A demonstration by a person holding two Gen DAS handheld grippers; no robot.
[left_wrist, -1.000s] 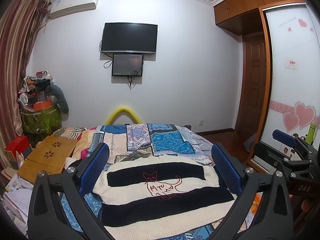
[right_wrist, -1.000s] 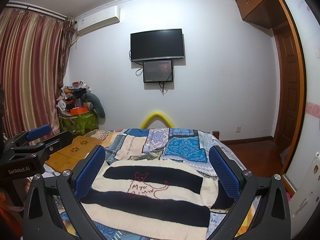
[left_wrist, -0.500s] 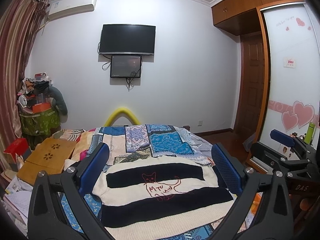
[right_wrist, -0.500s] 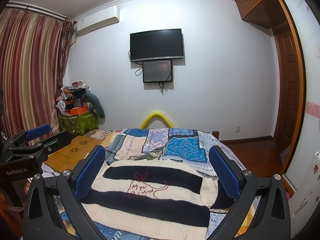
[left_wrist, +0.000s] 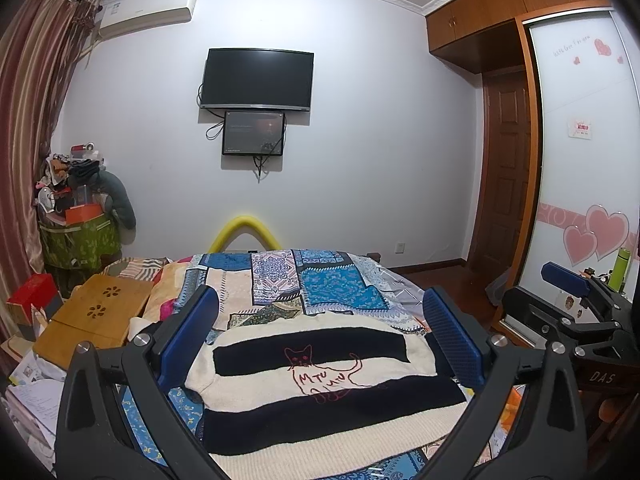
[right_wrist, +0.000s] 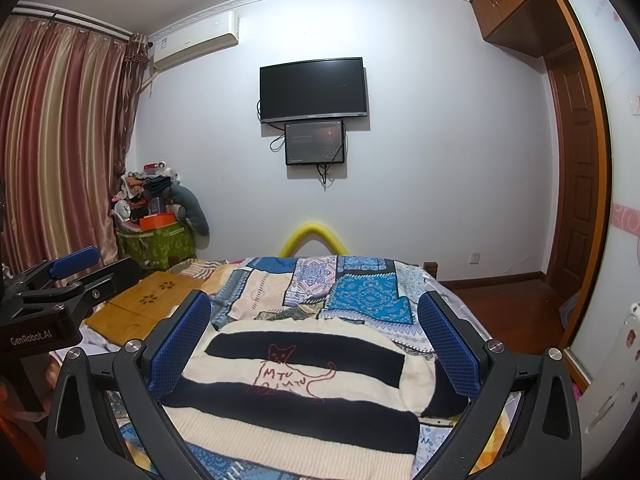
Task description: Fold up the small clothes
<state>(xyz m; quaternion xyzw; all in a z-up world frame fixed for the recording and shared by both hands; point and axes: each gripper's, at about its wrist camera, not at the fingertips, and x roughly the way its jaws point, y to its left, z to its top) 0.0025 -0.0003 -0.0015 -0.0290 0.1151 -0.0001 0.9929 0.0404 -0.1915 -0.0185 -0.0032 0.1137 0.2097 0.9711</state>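
Sweater [left_wrist: 320,392], striped with a red cat outline, lies on the patchwork bedspread [left_wrist: 320,288], its sides seemingly tucked in already; left gripper [left_wrist: 320,340] and right gripper [right_wrist: 316,340] hover above it, jaws apart and empty, so folding looks partly done

Ahead of me: wall-mounted TV [left_wrist: 257,79], small screen [left_wrist: 253,133] just below. Air conditioner [left_wrist: 149,8] upper left, striped curtain [right_wrist: 60,144], wooden lap desk [left_wrist: 94,318] left.
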